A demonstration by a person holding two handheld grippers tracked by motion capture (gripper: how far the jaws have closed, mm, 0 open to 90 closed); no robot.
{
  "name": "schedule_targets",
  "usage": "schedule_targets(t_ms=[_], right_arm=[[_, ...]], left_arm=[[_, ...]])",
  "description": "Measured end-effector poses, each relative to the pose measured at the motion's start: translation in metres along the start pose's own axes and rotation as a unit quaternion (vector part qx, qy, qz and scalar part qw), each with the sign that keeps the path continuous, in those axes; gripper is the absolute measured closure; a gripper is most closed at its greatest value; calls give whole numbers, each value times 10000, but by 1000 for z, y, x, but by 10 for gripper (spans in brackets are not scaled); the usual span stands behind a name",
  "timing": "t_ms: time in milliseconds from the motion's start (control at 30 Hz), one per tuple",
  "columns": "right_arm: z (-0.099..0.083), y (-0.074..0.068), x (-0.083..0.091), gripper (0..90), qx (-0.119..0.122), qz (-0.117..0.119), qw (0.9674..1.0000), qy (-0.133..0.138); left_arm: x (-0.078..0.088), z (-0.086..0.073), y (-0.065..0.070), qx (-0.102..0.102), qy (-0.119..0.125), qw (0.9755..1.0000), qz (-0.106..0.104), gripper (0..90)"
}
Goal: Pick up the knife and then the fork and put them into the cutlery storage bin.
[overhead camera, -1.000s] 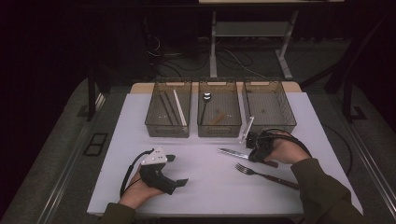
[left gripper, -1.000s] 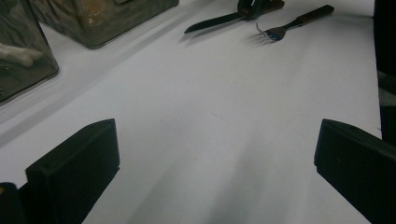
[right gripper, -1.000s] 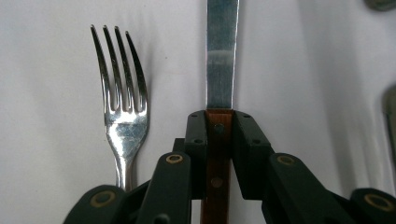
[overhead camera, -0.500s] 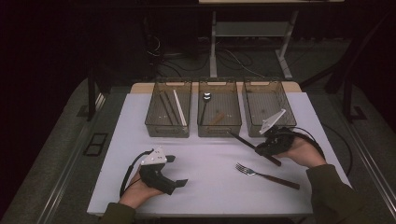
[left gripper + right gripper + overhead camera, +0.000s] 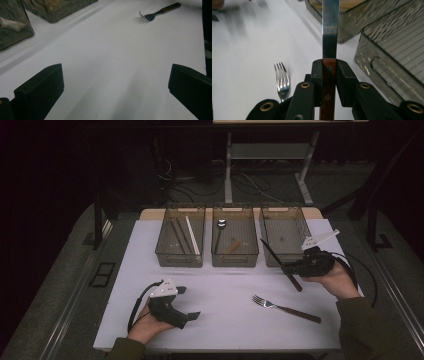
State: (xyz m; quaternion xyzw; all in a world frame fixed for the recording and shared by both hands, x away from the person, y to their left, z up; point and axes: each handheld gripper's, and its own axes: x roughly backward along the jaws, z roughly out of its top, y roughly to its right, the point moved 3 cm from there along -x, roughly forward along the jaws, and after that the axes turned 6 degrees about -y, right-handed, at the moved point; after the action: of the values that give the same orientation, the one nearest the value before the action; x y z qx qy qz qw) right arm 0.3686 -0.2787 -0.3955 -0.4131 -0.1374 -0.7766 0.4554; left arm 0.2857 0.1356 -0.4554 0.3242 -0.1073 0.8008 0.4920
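A knife (image 5: 274,255) with a wooden handle and steel blade is clamped in my right gripper (image 5: 290,269), lifted off the white table beside the right bin (image 5: 295,211). In the right gripper view the jaws press on both sides of the knife (image 5: 329,30) handle, and the blade points away toward the bins. A fork (image 5: 285,307) lies on the table in front of that hand, also in the right gripper view (image 5: 282,80). My left gripper (image 5: 187,303) rests at the front left, open, with bare table between its jaws (image 5: 115,87). The fork (image 5: 156,12) lies far ahead of it.
Three clear bins stand in a row at the back. The left bin (image 5: 164,236) holds chopsticks, the middle bin (image 5: 235,262) holds a spoon and a small wooden piece, and nothing lies in the right bin. The white table (image 5: 225,290) ends close behind the hands.
My right gripper has carried the knife off the table, rightward and upward, to beside the right bin. The fork and the left gripper have stayed put.
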Motion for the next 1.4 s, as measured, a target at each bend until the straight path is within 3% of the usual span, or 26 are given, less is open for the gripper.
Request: schedule_targets(t_ms=[233,467,567,833,1233,1400], right_arm=[[7,-1,10,770,-151,-114,9987,464],[8,4,22,770,-372,-404,9947,865],[9,6,32,770,-502,-528,9907,1146],[9,12,50,770,-720,-856,9819,1531],[24,36,60,770,-1029,-1225,9707,1796],[36,51,60,770,-1168,-1499,9640,1862]], left_arm=[[0,1,1,-27,22,10000,-32,0],[0,2,2,-39,28,10000,-46,0],[0,2,2,-34,23,10000,-47,0],[-1,2,2,-43,23,10000,-52,0],[-1,2,1,-41,16,10000,-53,0],[0,3,2,-58,36,10000,-53,0]])
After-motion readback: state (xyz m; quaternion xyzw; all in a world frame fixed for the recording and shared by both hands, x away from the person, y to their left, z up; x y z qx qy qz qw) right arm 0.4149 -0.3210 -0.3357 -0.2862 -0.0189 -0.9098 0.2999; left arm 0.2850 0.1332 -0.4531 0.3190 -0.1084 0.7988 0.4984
